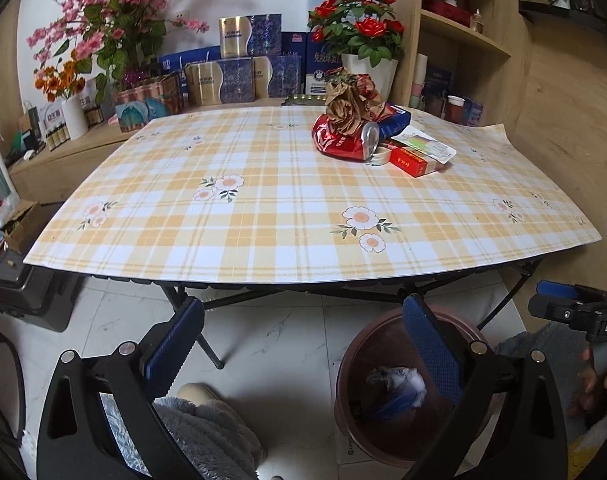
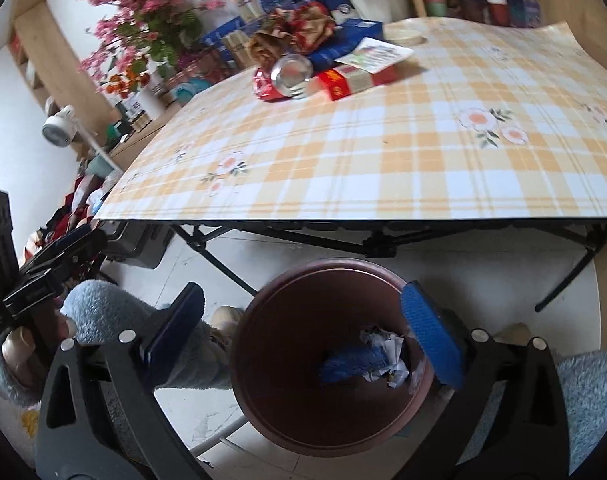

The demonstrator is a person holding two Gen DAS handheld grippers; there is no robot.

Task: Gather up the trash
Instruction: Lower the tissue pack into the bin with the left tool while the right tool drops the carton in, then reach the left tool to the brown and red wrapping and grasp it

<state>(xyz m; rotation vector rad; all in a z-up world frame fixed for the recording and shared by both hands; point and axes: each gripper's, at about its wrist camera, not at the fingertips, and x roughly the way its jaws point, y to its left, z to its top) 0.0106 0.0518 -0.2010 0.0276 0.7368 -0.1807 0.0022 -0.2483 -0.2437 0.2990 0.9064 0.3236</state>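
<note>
Roughly, by label:

Trash pile: can (image 1: pixel 345 140), brown paper wad (image 1: pixel 353 106), red box (image 1: pixel 413 160), blue box (image 1: pixel 395 118) and a flat wrapper (image 1: pixel 423 144) heaped touching one another at the far side of the worktop (image 1: pixel 263 208), right of centre.
Bin: brown bin (image 2: pixel 323 364) on the floor below the near worktop edge, with crumpled paper and something blue already inside.
Left tongs (image 1: pixel 303 344): spread wide, holding nothing, low over the floor; bin at about 4 o'clock, pile at about 12 to 1 o'clock, well apart.
Right tongs (image 2: pixel 307 332): spread wide, holding nothing, right over the bin mouth; pile at about 12 o'clock, well apart and higher.
Can axis: lies on its side, running left to right in the left view, its round end turned toward the right tongs.
Nearer hand: cannot tell for sure; the pile sits right of centre, so the right seems the likelier pick.
Next move: I judge a forward and upward reach over the worktop edge, gripping the can across its body.
</note>
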